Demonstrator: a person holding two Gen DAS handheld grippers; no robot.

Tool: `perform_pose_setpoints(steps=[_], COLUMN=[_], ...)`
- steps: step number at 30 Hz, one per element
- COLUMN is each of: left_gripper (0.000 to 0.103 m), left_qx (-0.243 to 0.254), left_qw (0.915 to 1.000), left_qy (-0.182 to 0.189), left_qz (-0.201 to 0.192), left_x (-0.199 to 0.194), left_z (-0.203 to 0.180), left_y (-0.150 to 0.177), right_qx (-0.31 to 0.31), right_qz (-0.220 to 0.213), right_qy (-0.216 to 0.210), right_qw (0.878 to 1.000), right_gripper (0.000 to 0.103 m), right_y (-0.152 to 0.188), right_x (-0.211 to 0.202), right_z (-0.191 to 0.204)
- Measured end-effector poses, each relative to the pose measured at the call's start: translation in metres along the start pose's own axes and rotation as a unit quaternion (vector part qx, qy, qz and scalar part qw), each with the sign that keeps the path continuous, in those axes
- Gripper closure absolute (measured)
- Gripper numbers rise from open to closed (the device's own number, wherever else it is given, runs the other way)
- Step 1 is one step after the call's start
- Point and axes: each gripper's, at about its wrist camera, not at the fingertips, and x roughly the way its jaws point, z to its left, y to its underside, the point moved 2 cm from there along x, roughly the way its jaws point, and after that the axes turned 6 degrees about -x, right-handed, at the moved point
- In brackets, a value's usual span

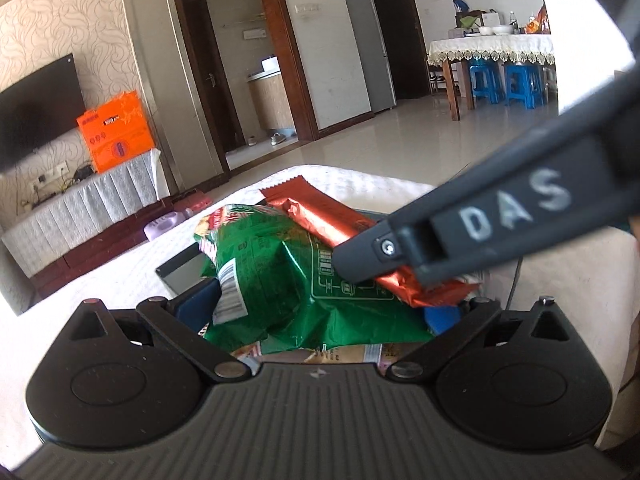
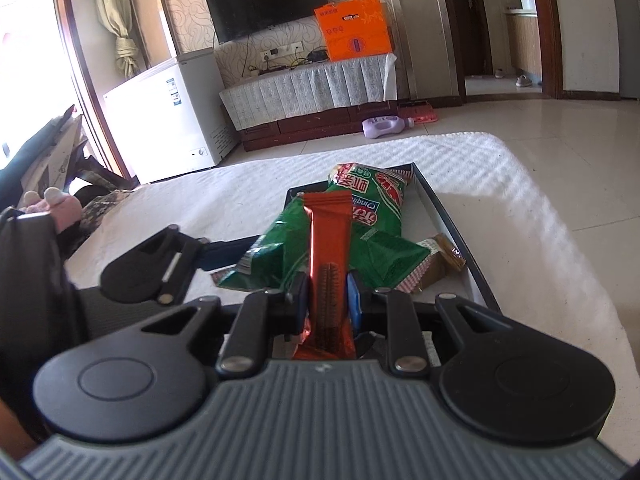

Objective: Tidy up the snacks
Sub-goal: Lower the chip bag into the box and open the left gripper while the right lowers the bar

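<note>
Gripping a long orange-red foil snack bar (image 2: 330,264) by its near end, the right gripper (image 2: 329,300) has its jaws nearly closed on the wrapper. The bar hangs over crumpled green foil snack bags (image 2: 372,216) in a shallow dark-rimmed tray (image 2: 448,216) on a white textured cloth (image 2: 500,184). Whether the left gripper (image 1: 320,316) stands wide or clamped cannot be told, its fingertips being hidden.

White quilted bed (image 2: 460,168) carries a dark tray (image 2: 448,216).
</note>
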Motion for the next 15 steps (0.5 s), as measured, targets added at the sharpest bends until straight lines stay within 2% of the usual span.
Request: perform_pose_setpoints(steps=[5,10,15], left_gripper=[0.0,0.0,0.0], left_qx=[0.0,-0.035,-0.029], left_qw=[1.0,0.9992,0.9991], left_qy=[0.005,0.011,-0.006], left_qz=[-0.008,-0.015,-0.03], left_x=[-0.005,0.005,0.012], left_z=[0.005,-0.003,-0.02], left_y=[0.007,0.0,-0.006], right_qx=[0.01,0.01,0.035], right_qz=[0.002,-0.022,-0.033], right_qy=[0.008,0.011,0.015], right_qw=[1.0,1.0,0.999], right_gripper=[0.079,0.079,0.079], right_y=[0.0,-0.003,-0.002], right_x=[0.008,-0.006,-0.014], right_z=[-0.001,0.001,-0.016])
